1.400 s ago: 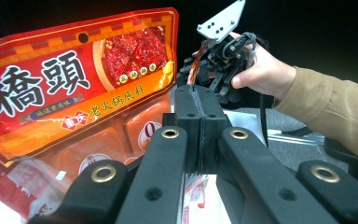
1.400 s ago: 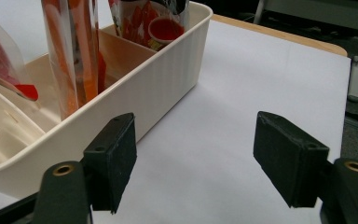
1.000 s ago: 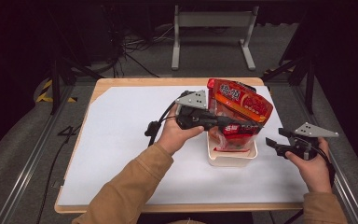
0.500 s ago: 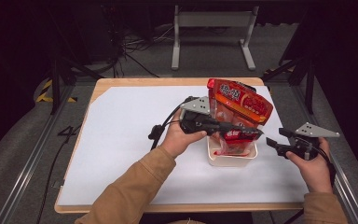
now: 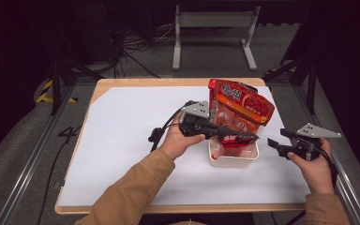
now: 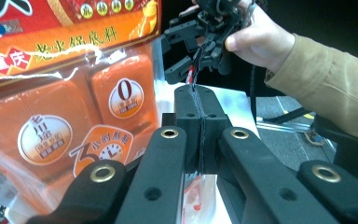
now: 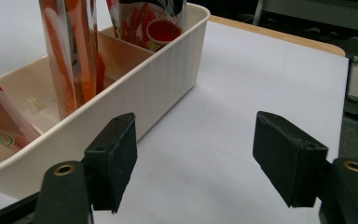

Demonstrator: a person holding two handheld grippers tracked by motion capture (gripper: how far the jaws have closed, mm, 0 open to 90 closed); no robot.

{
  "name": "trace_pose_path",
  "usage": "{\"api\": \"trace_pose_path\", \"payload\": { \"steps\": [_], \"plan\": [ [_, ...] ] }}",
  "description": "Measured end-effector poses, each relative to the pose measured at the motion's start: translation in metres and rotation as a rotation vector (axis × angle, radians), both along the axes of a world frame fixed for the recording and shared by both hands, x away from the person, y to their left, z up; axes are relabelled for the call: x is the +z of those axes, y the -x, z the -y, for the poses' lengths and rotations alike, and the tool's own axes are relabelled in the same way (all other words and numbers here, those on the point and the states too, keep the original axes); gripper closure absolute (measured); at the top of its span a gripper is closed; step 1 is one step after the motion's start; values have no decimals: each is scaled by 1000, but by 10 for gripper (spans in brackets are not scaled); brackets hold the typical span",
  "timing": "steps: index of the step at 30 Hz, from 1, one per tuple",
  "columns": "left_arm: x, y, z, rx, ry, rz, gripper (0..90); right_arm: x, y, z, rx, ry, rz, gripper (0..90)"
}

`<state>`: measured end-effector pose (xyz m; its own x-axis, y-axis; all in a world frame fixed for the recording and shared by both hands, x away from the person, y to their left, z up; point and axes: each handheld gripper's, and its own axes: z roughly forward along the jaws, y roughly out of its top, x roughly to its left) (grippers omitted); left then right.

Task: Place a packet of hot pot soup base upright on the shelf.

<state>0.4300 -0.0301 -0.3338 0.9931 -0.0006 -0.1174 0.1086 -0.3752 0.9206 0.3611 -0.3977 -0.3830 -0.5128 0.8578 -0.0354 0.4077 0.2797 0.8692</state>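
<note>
A cream plastic bin (image 5: 234,162) stands on the white-covered table, right of centre. Its ribbed wall (image 7: 168,60) rises just left of my right gripper (image 7: 196,158). A big orange-red snack bag (image 5: 242,105) stands upright in the bin and looms close on the left in the left gripper view (image 6: 74,116). My left gripper (image 5: 251,138) reaches over the bin from the left, its jaws pressed together (image 6: 200,100) on the thin edge of a small red packet (image 5: 232,140), which hangs below them (image 6: 196,200). My right gripper (image 5: 273,145) waits beside the bin's right side, open and holding nothing.
More red packets (image 7: 74,56) stand inside the bin's compartments. The white sheet (image 5: 131,140) spreads wide to the left of the bin. A metal stand (image 5: 213,37) and cables lie on the floor beyond the table's far edge. The other hand's gripper (image 6: 200,42) shows ahead.
My left gripper has sunk with the small red packet toward the bin. The right gripper has stayed where it was.
</note>
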Motion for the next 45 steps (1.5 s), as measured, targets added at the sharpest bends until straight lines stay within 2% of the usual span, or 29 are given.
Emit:
{"api": "trace_pose_path", "payload": {
  "steps": [5, 8, 17, 21, 24, 26, 30, 32, 37, 39, 41, 45],
  "plan": [
    [-3, 0, 1, -6, -30, -3, 896, 0, 0, 0, 1, 1, -1, 309],
    [-6, 0, 2, -22, -73, -2, 886, -1, 0, -1, 4, 0, -7, 307],
    [-9, -3, -1, -1, -93, -24, 871, -1, -2, -1, 5, 0, -9, 304],
    [-9, -3, -3, 22, -77, -34, 807, -2, -2, -2, 6, 4, -12, 304],
    [-7, -2, -4, 51, -73, -31, 639, -2, -2, -2, 6, 3, -12, 304],
    [-6, -2, -6, 62, -55, -38, 549, -2, -3, -2, 5, 3, -11, 304],
    [-3, 0, -10, 83, -32, -39, 466, -1, -4, -2, 9, 3, -10, 303],
    [3, 3, -18, 99, -16, -34, 458, -1, -5, -4, 9, 1, -11, 301],
    [11, 10, -33, 134, -14, -13, 433, 0, -9, -6, 13, -3, -11, 299],
    [15, 13, -42, 149, -18, -4, 448, 1, -11, -6, 15, -5, -8, 299],
    [17, 16, -52, 178, -24, 6, 449, 2, -13, -7, 17, -8, -7, 299],
    [20, 21, -72, 222, -4, 13, 434, 2, -16, -8, 21, -7, -8, 299]
  ]
}}
